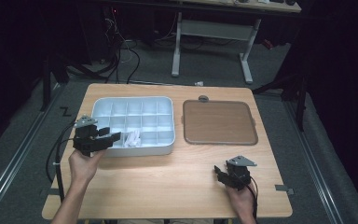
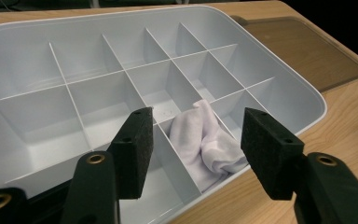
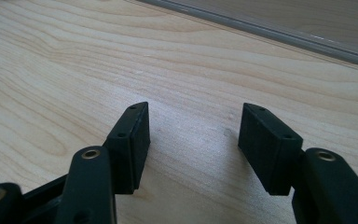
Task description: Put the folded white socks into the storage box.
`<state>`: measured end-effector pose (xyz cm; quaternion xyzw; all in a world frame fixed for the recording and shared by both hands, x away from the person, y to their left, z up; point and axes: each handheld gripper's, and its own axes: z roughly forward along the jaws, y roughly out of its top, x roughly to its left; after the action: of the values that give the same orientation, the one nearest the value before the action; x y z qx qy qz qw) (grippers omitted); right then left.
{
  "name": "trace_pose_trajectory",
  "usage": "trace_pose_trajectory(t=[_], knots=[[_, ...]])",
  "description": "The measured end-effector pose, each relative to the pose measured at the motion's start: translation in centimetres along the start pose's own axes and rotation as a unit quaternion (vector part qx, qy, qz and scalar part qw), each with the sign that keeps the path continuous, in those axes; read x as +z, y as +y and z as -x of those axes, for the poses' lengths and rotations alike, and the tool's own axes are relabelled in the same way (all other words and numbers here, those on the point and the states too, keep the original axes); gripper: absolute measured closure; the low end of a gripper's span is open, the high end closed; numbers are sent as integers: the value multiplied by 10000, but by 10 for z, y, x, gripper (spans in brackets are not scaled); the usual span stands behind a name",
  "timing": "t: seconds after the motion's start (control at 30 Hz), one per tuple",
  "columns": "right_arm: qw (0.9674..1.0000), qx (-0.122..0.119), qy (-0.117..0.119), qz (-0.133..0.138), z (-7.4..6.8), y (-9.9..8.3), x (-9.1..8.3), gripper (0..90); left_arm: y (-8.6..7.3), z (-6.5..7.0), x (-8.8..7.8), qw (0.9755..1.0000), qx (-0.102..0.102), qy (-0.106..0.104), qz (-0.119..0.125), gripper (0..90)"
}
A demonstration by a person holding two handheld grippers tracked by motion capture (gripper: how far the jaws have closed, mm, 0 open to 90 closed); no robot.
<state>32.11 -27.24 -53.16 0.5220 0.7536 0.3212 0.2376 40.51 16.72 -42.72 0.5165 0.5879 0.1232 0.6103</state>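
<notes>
A white divided tray [image 1: 173,122] sits on the left half of the wooden table. A crumpled white cloth [image 1: 133,138] lies in a front-row compartment near the middle. My left gripper [image 1: 112,136] hovers over the tray's front left corner, jaws open and pointing toward the cloth. In the left gripper view the cloth [image 2: 205,140] rests in the tray [image 2: 279,88] beyond my left gripper [image 2: 196,126], with nothing between the pads. My right gripper [image 1: 219,171] rests low near the table's front right, open and holding nothing, with bare wood between the jaws of my right gripper [image 3: 193,112].
A flat brown lid [image 1: 219,122] lies to the right of the tray, and its edge [image 3: 307,18] runs ahead of the right gripper. A small grey knob [image 1: 203,98] sits behind it. Bare table lies between the two hands. Cables and a desk frame stand on the floor beyond.
</notes>
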Motion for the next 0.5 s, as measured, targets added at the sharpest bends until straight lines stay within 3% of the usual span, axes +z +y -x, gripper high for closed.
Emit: trace_pose_trajectory(t=[0.17,0.5], knots=[[10000,19,-4,-3,0,0,0,437,0,-2,-10,9999,93,5,75,438],[10000,19,-5,-3,0,0,0,437,0,-5,-27,9998,15,-74,177,429]])
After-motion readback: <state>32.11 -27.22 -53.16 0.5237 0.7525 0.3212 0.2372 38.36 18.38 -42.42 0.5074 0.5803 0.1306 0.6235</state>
